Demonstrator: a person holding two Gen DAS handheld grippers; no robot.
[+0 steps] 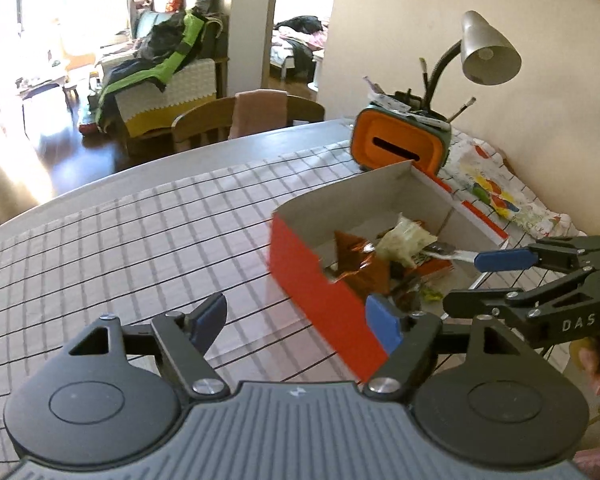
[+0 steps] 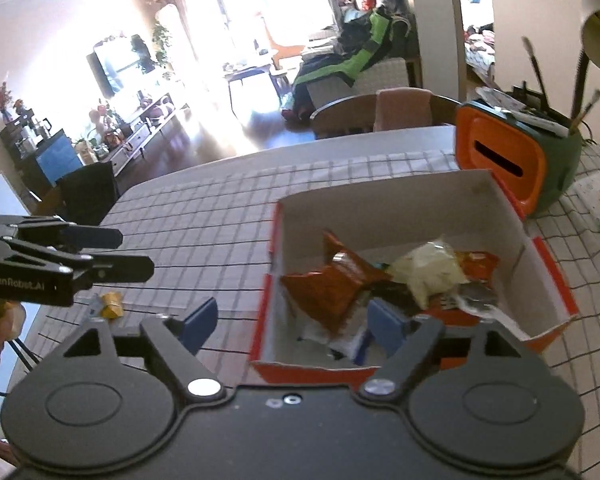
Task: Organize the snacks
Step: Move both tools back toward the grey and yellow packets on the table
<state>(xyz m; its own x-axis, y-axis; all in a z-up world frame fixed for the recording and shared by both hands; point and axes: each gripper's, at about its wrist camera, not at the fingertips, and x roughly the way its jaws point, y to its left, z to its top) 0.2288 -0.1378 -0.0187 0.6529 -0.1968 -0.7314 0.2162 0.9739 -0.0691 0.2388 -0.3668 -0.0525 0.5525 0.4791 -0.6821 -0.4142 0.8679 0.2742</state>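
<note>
A red cardboard box (image 1: 320, 276) with a white inside stands on the checked tablecloth; it also shows in the right wrist view (image 2: 404, 204). Inside lie an orange-brown snack packet (image 2: 332, 280), a pale yellow-green packet (image 2: 428, 268) and several others. My left gripper (image 1: 298, 320) is open and empty, its jaws astride the box's near corner. My right gripper (image 2: 290, 322) is open and empty over the box's near wall; it shows from the side in the left wrist view (image 1: 476, 280). A small yellow snack (image 2: 112, 304) lies on the cloth left of the box, below the left gripper (image 2: 136, 252).
An orange and green organiser (image 1: 400, 148) with brushes stands behind the box beside a desk lamp (image 1: 488, 52). A colourful printed cloth (image 1: 496, 192) lies at the right by the wall. A wooden chair (image 1: 236, 120) stands at the table's far edge.
</note>
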